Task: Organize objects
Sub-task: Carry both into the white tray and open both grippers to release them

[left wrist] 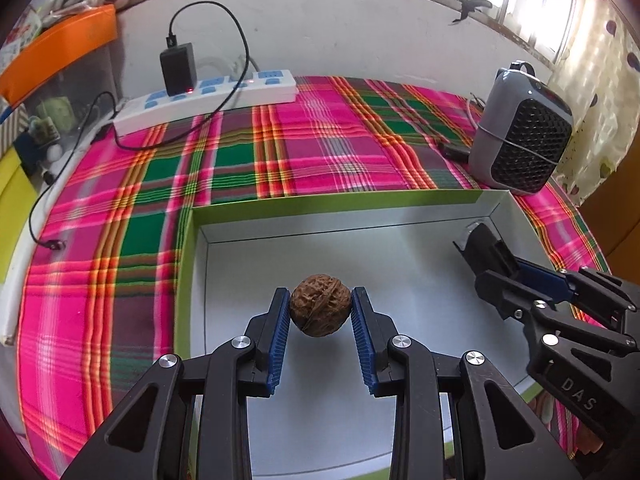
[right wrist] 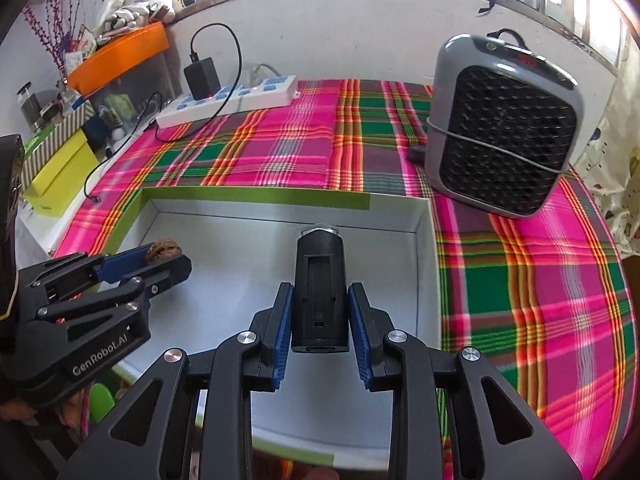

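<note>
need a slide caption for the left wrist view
Left hand-held gripper holds a walnut over a white box on plaid cloth.

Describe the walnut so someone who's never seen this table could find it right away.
On the plaid tablecloth sits a shallow white box with green edges. Over its floor, the left claw grips a walnut between blue pads. It is the only round, brown, wrinkled thing there; the right claw holds a smooth black cylindrical device.

Our right gripper [right wrist: 320,312] clamps a black cylindrical flashlight [right wrist: 319,288] over the white green-rimmed cardboard box [right wrist: 256,196]; left gripper [right wrist: 168,258] pinches a brown walnut [right wrist: 163,249].
</note>
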### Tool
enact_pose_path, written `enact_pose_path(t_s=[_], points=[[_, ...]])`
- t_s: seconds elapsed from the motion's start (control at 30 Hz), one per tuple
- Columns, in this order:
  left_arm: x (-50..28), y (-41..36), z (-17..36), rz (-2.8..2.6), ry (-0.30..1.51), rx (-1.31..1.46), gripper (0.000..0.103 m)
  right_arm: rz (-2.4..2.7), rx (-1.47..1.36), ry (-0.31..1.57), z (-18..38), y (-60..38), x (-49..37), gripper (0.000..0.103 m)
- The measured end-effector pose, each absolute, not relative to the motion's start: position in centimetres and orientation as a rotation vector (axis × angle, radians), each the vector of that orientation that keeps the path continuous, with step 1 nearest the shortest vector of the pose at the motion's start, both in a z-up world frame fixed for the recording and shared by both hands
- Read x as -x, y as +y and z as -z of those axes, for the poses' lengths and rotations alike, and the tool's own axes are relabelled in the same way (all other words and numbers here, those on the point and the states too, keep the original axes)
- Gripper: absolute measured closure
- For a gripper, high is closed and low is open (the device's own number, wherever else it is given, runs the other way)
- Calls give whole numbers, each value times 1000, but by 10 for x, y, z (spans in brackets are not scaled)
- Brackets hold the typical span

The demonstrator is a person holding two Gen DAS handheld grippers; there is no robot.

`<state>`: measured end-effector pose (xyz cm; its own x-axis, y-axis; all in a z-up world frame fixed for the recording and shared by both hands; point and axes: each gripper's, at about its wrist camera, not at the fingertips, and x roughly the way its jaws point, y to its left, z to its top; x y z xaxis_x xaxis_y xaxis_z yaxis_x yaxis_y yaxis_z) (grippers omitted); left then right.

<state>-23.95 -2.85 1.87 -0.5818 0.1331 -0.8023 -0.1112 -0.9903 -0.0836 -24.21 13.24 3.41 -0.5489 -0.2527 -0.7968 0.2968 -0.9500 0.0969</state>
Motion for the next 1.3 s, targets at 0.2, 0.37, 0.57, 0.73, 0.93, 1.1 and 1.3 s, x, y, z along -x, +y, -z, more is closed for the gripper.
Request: enact_pose_path(t_s=[0.2, 0.37, 0.57, 0.73, 0.93, 1.1, 1.3], points=[[243, -25, -14, -2679, -8, 1366, 74, 2521, -1307, 101, -26, 130, 249, 74], [244, -25, -14, -2680, -7, 1364, 74, 2529, -1305, 112, -26, 129, 252, 74], [246, -23, -13, -2684, 22, 1367, 74, 2548, -1305, 139, -25, 128, 252, 74], [246, -24, -13, -2684, 22, 1369, 74, 2551, -1306, 146, -24, 129, 253, 74], [247, -24, -13, -2683, 17, 1367, 74, 2553, -1307, 150, -24, 129, 253, 74], [247, -24, -13, -2682, 21, 1367, 74, 2557, -1306, 143, -24, 129, 252, 74], [248, -26, -12, -2681, 13, 1368, 74, 2560, -1305, 136, -23, 128, 251, 74]])
